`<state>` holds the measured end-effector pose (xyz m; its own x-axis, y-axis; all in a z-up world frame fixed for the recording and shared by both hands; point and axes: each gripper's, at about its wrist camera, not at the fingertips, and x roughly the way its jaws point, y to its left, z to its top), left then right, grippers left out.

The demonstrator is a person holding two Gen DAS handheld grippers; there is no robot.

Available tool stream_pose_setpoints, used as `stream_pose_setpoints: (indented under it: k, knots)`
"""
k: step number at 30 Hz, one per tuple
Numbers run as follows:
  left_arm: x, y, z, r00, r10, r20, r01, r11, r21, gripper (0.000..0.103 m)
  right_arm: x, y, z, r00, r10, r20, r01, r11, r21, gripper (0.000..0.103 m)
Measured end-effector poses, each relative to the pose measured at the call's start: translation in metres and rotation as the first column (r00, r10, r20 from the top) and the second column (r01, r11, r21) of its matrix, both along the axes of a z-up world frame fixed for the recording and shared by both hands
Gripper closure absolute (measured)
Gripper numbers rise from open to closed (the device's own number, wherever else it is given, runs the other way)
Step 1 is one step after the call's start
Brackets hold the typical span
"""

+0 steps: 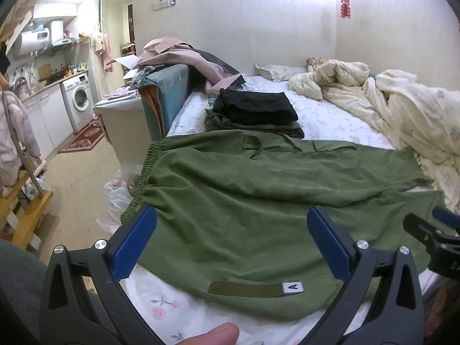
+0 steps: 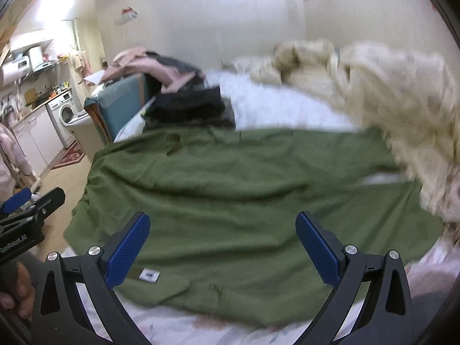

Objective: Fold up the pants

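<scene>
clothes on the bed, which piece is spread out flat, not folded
The green pants, lying open across the floral sheet under both hand-held grippers; the black garment behind sits folded on a stack.

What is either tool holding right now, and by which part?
Nothing. The left tool and right tool both hover wide open above the olive-green fabric pants, which lie spread flat on the floral bedsheet; no cloth sits between the blue pads.

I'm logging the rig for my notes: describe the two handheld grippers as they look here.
Both match: the left gripper and right gripper have black plastic frames with triangular cut-outs, silver round screws, and two fingers faced with textured blue pads. White lettering marks the left gripper's body, seen from the right wrist. No cables show.
</scene>
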<state>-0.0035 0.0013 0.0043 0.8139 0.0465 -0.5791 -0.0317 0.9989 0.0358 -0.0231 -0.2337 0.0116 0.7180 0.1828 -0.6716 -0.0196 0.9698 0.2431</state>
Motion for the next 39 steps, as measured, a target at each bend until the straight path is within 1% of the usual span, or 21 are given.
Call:
stream_pose_setpoints:
  k: [3, 5, 6, 7, 9, 12, 13, 15, 16, 17, 19, 21, 25, 27, 29, 32, 33, 34, 35, 36, 39]
  knots:
    - [0.003, -0.001, -0.004, 1.000, -0.007, -0.011, 0.007, 1.000, 0.003, 0.000, 0.002, -0.019, -0.034, 0.984, -0.005, -0.180, 0.035, 0.986, 0.164, 0.000]
    - [0.006, 0.000, -0.006, 1.000, -0.011, -0.028, 0.011, 1.000, -0.009, 0.000, -0.005, -0.035, -0.058, 0.964, -0.001, -0.267, 0.085, 0.949, 0.304, 0.000]
    - [0.008, 0.000, -0.007, 0.999, -0.013, -0.039, 0.012, 1.000, -0.015, 0.000, -0.009, -0.042, -0.069, 0.950, -0.012, -0.313, 0.124, 0.933, 0.339, 0.001]
    - [0.010, 0.001, -0.008, 0.998, -0.014, -0.055, 0.013, 1.000, -0.023, 0.000, -0.014, -0.050, -0.080, 0.934, -0.028, -0.356, 0.167, 0.916, 0.364, 0.006]
    - [0.014, 0.002, -0.010, 0.997, -0.015, -0.079, 0.011, 0.999, -0.041, 0.000, -0.023, -0.073, -0.099, 0.898, -0.084, -0.433, 0.274, 0.876, 0.398, 0.016]
    - [0.017, 0.003, -0.011, 0.994, -0.018, -0.108, 0.010, 0.998, -0.070, 0.000, -0.031, -0.108, -0.116, 0.848, -0.174, -0.500, 0.405, 0.822, 0.400, 0.017]
    - [0.018, 0.004, -0.011, 0.993, -0.019, -0.115, 0.010, 0.997, -0.081, 0.000, -0.034, -0.123, -0.123, 0.824, -0.206, -0.528, 0.457, 0.794, 0.402, 0.018]
    - [0.020, 0.005, -0.010, 0.991, -0.019, -0.129, 0.006, 0.995, -0.104, 0.000, -0.036, -0.146, -0.134, 0.787, -0.241, -0.568, 0.528, 0.740, 0.418, 0.022]
    - [0.020, 0.006, -0.009, 0.991, -0.021, -0.134, 0.005, 0.993, -0.116, 0.000, -0.036, -0.158, -0.136, 0.768, -0.266, -0.583, 0.559, 0.723, 0.406, 0.028]
    - [0.020, 0.008, -0.008, 0.990, -0.021, -0.137, 0.003, 0.992, -0.128, 0.000, -0.034, -0.169, -0.134, 0.754, -0.301, -0.584, 0.582, 0.717, 0.383, 0.029]
    - [0.019, 0.010, -0.005, 0.990, -0.020, -0.138, 0.000, 0.990, -0.143, 0.000, -0.031, -0.187, -0.130, 0.731, -0.378, -0.568, 0.614, 0.727, 0.306, 0.029]
    - [0.020, 0.013, -0.004, 0.990, -0.016, -0.143, -0.005, 0.989, -0.151, 0.000, -0.028, -0.208, -0.132, 0.696, -0.445, -0.564, 0.666, 0.694, 0.274, 0.029]
    - [0.024, 0.022, -0.007, 0.985, 0.011, -0.171, -0.040, 0.986, -0.165, 0.000, -0.020, -0.245, -0.135, 0.648, -0.543, -0.533, 0.734, 0.633, 0.248, 0.030]
    - [0.027, 0.028, -0.009, 0.981, 0.032, -0.190, -0.066, 0.982, -0.176, 0.000, -0.014, -0.256, -0.132, 0.642, -0.580, -0.501, 0.742, 0.633, 0.219, 0.031]
    - [0.028, 0.033, -0.011, 0.979, 0.052, -0.198, -0.089, 0.980, -0.180, 0.000, -0.007, -0.270, -0.130, 0.627, -0.619, -0.472, 0.757, 0.626, 0.184, 0.041]
    - [0.029, 0.037, -0.010, 0.978, 0.081, -0.190, -0.112, 0.981, -0.156, 0.000, -0.010, -0.289, -0.125, 0.588, -0.673, -0.449, 0.795, 0.583, 0.168, 0.062]
    - [0.029, 0.038, -0.010, 0.978, 0.086, -0.191, -0.117, 0.980, -0.159, 0.000, -0.011, -0.295, -0.121, 0.581, -0.687, -0.437, 0.802, 0.575, 0.161, 0.082]
    - [0.029, 0.041, -0.010, 0.977, 0.090, -0.193, -0.123, 0.978, -0.169, 0.000, -0.008, -0.298, -0.114, 0.580, -0.704, -0.410, 0.804, 0.576, 0.149, 0.102]
    - [0.029, 0.042, -0.009, 0.977, 0.093, -0.194, -0.128, 0.976, -0.175, 0.000, -0.005, -0.299, -0.104, 0.591, -0.715, -0.374, 0.799, 0.582, 0.150, 0.102]
    - [0.029, 0.044, -0.009, 0.976, 0.099, -0.196, -0.134, 0.976, -0.173, 0.000, -0.003, -0.298, -0.087, 0.621, -0.718, -0.315, 0.780, 0.604, 0.163, 0.102]
    - [0.032, 0.053, -0.010, 0.968, 0.137, -0.213, -0.174, 0.970, -0.168, 0.000, -0.001, -0.287, -0.051, 0.661, -0.717, -0.221, 0.748, 0.652, 0.123, 0.102]
